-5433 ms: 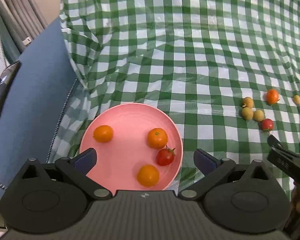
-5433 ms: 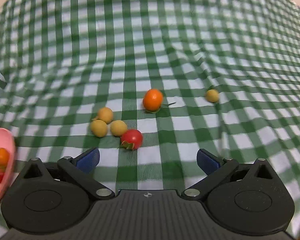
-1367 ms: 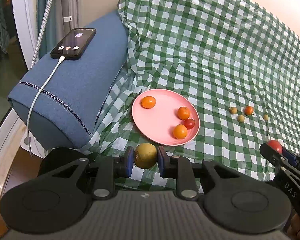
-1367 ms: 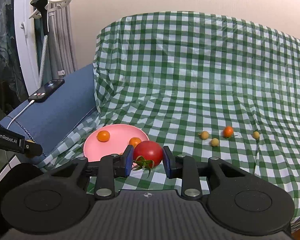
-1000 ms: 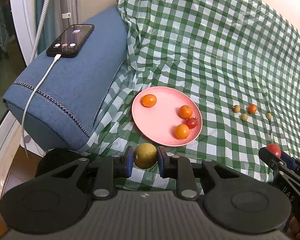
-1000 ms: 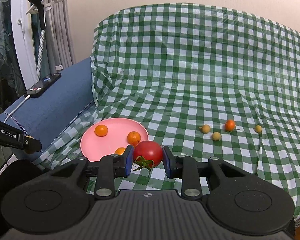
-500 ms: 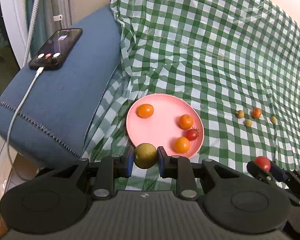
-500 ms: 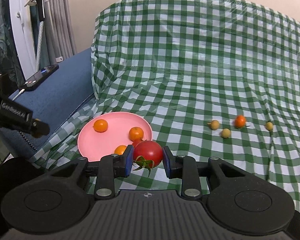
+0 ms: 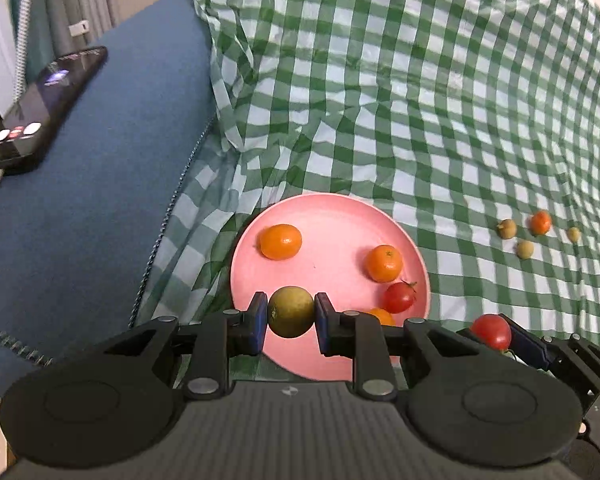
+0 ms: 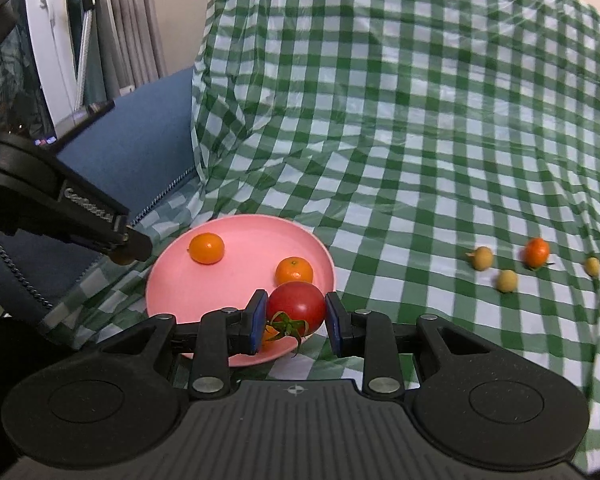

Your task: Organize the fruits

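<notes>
My left gripper (image 9: 291,317) is shut on a yellow-green round fruit (image 9: 290,312) above the near edge of the pink plate (image 9: 324,216). The plate holds several fruits: small oranges (image 9: 281,241) (image 9: 384,263) and a cherry tomato (image 9: 398,297). My right gripper (image 10: 296,317) is shut on a red tomato (image 10: 296,307) just over the plate's (image 10: 244,226) near right rim; it also shows in the left wrist view (image 9: 500,334). Loose on the green checked cloth to the right lie small yellow fruits (image 10: 482,258) (image 10: 506,281) (image 10: 592,266) and a small orange tomato (image 10: 537,252).
A blue cushion (image 9: 80,168) lies left of the plate, with a phone (image 9: 40,112) and its cable on it. The checked cloth (image 9: 420,100) rises behind. My left gripper's body (image 10: 60,208) shows at the left of the right wrist view.
Both grippers have moved closer to the plate, each still holding its fruit. The plate now looks larger and lies just beyond the fingertips.
</notes>
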`<state>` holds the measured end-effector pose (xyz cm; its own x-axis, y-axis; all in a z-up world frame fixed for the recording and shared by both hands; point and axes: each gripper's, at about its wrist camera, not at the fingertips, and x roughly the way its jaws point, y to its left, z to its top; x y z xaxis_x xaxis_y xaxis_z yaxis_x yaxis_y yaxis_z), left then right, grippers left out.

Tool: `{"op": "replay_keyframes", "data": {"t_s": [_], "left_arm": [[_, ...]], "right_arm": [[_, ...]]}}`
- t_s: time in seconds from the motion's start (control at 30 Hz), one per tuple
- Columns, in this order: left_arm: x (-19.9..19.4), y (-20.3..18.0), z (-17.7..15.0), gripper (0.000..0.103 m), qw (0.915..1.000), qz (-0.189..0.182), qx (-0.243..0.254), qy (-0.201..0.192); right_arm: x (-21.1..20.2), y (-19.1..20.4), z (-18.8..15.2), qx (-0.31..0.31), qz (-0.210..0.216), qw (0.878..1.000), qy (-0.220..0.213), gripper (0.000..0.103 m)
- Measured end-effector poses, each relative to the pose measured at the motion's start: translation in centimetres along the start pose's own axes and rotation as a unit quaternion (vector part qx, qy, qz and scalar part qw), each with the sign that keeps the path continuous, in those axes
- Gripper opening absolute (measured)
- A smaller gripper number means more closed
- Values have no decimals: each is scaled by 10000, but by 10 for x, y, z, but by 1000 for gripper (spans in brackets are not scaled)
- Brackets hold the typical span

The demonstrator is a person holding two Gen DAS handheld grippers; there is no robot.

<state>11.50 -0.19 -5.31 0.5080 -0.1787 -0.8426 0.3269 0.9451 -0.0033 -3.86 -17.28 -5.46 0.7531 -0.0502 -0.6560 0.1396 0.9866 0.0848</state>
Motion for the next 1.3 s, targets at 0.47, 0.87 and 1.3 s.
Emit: {"op": "replay_keyframes", "data": {"t_s": [0.47, 0.87, 1.3], "left_arm": [[79, 3, 15, 27, 9980, 219, 306, 504], [54, 10, 15, 103, 9982, 441, 375, 176], [-43, 15, -58, 103, 9972, 733, -56, 128]], "right_arm": [[75, 7, 7, -470, 235, 9981, 333, 32], [61, 21, 11, -904, 272, 9953, 203, 88], [-26, 23, -7, 42, 303, 9988, 374, 99]]}}
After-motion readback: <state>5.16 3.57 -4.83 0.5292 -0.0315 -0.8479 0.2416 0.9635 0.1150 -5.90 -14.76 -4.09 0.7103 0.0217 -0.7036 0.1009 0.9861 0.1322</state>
